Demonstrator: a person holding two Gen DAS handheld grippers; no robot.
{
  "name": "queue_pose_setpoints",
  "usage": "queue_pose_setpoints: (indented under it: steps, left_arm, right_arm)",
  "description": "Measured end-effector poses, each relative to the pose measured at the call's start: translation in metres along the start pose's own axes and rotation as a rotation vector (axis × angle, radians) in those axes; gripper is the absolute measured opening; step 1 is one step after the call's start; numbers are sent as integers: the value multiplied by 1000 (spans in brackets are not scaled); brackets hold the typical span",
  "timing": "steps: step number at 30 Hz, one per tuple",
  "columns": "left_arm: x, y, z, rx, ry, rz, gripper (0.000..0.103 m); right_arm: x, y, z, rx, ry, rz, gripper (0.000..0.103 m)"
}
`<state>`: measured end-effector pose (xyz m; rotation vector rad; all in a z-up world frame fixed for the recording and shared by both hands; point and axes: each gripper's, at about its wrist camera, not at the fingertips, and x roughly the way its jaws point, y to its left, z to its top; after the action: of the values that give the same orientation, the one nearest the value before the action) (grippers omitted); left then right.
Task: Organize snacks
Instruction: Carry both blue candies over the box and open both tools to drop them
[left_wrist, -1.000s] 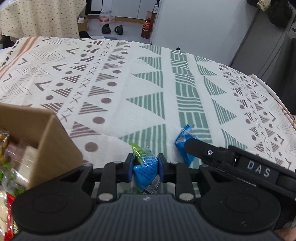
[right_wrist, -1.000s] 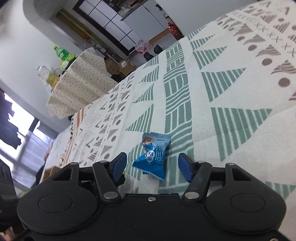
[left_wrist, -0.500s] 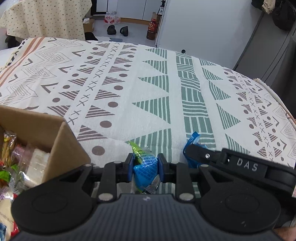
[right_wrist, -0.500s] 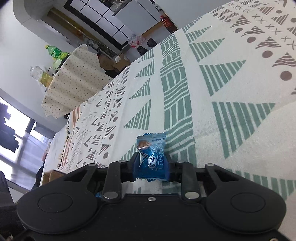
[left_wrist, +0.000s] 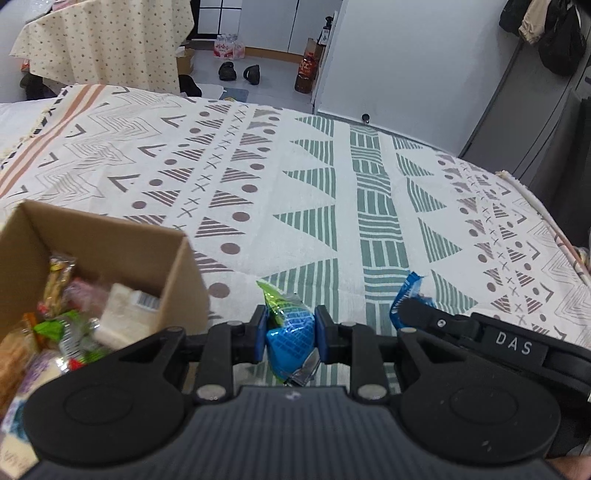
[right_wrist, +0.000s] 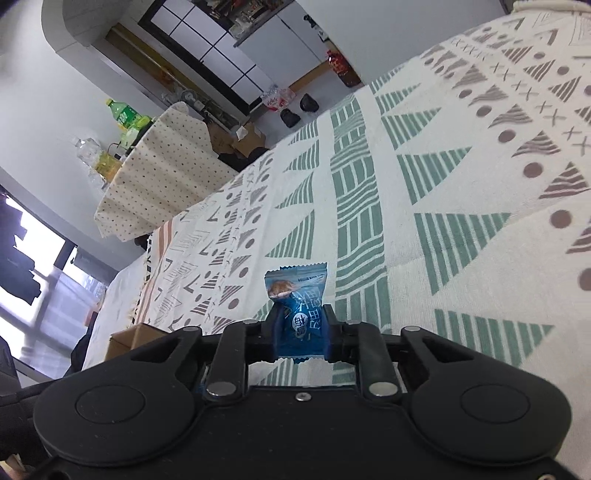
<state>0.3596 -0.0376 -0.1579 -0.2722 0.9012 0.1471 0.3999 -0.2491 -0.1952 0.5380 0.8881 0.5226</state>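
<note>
My left gripper (left_wrist: 290, 338) is shut on a blue and green wrapped snack (left_wrist: 288, 334) and holds it above the patterned cloth, just right of an open cardboard box (left_wrist: 110, 236) that holds several snack packs. My right gripper (right_wrist: 301, 332) is shut on a blue wrapped candy (right_wrist: 299, 299) and holds it off the cloth. In the left wrist view the right gripper (left_wrist: 402, 314) sits at the lower right with the blue candy (left_wrist: 408, 295) partly hidden behind it. The box also shows in the right wrist view (right_wrist: 133, 338) at the lower left.
The patterned tablecloth (left_wrist: 332, 192) covers the whole table. Its far edge drops to a floor with shoes (left_wrist: 240, 72) and a bottle (left_wrist: 306, 72). A second table under a dotted cloth (right_wrist: 159, 173) carries bottles. A grey cabinet (left_wrist: 535, 99) stands at the right.
My right gripper closed on the blue candy and lifted it off the cloth. My left gripper, still holding its snack, rose and drew back, so more of the box inside shows.
</note>
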Motion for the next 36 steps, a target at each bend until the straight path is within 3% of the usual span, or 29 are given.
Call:
queue_pose_setpoints:
  steps: [12,20,36]
  left_arm:
    - [-63,21,-7,-44,-48,-28,25]
    - [-107,36,1,-56,-95,-65,25]
    - [-165,98,12,-146,-163,-65,25]
  right_arm:
    - [-57,30,-13,-62,-21,-36,20]
    - [-86,74,-6,-116,-44,-26,20]
    - [-93,148,-26,-174,-55,-31,20]
